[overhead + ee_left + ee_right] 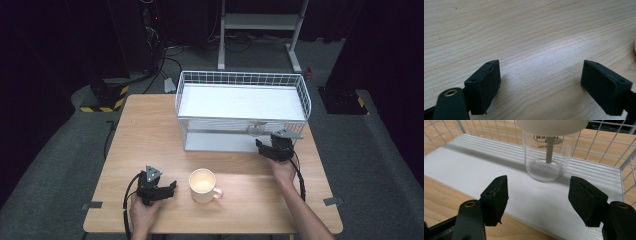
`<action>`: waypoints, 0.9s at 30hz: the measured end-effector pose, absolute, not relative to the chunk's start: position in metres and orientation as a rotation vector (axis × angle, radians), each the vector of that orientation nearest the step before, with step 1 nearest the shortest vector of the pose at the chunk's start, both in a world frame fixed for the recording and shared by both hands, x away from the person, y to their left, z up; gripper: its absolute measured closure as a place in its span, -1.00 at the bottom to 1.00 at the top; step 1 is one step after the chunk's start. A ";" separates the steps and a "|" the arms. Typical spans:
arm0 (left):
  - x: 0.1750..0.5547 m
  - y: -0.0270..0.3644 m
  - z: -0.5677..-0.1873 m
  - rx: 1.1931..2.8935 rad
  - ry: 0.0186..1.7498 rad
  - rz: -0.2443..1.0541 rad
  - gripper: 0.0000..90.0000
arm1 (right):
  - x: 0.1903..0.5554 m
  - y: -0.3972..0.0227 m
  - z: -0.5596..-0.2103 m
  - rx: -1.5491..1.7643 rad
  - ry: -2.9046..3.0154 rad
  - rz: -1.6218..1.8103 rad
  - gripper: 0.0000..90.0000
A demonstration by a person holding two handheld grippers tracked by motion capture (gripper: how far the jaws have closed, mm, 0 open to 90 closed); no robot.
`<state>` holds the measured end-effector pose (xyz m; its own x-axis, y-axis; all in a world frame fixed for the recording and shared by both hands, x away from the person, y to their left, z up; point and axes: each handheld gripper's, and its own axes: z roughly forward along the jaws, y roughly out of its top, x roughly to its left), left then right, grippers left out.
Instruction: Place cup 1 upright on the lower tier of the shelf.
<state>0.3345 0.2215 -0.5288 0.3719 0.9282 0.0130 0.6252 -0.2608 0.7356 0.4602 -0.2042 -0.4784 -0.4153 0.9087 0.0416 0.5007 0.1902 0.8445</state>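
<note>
Two grippers are in play at the wooden table (pixel 150 125). The right gripper (pixel 270 149) sits at the open front of the white wire rack (pixel 243 80), at its lower shelf (pixel 474 170). Its jaws stand apart with nothing between them. A clear glass (pixel 547 157) with a white lid (pixel 551 125) and a stem inside stands upright on that shelf, just ahead of the jaws and apart from both pads. In the high view the glass (pixel 256 129) shows near the right end of the shelf, behind the wire front.

The left gripper (pixel 170 189) rests near the table's front edge, just left of the cream mug (pixel 203 185). Its jaws are also apart, with bare wood between them.

Risks from this position:

1. Tipping the glass. The glass is tall and carries a lid, so it is judged top-heavy. A pad that brushes its wall during any move of the right gripper can push it over or slide it against the rack's wires.
2. Snagging. The rack's wire front and side lie close to the right gripper; a jaw or the trailing cable can catch a wire and drag the rack.
3. Mug contact. The mug's handle points away from the left gripper. An off-centre approach can shove the mug instead of seating it between the pads.
</note>
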 end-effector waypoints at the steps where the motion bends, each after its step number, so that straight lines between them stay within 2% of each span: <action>1: 0.334 0.222 -0.529 1.988 1.337 0.601 -0.63 | 0.458 -0.204 -0.479 1.320 1.996 1.131 -0.29; 27: 0.335 0.222 -0.529 1.987 1.338 0.600 -0.63 | 0.428 -0.222 -0.471 1.300 2.003 1.215 -0.31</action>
<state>0.3345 0.2216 -0.5288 0.3714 0.9284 0.0115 0.6257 -0.2594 0.7357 0.4276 -0.2220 -0.4708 -0.4487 0.8898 0.0838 0.4853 0.1639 0.8588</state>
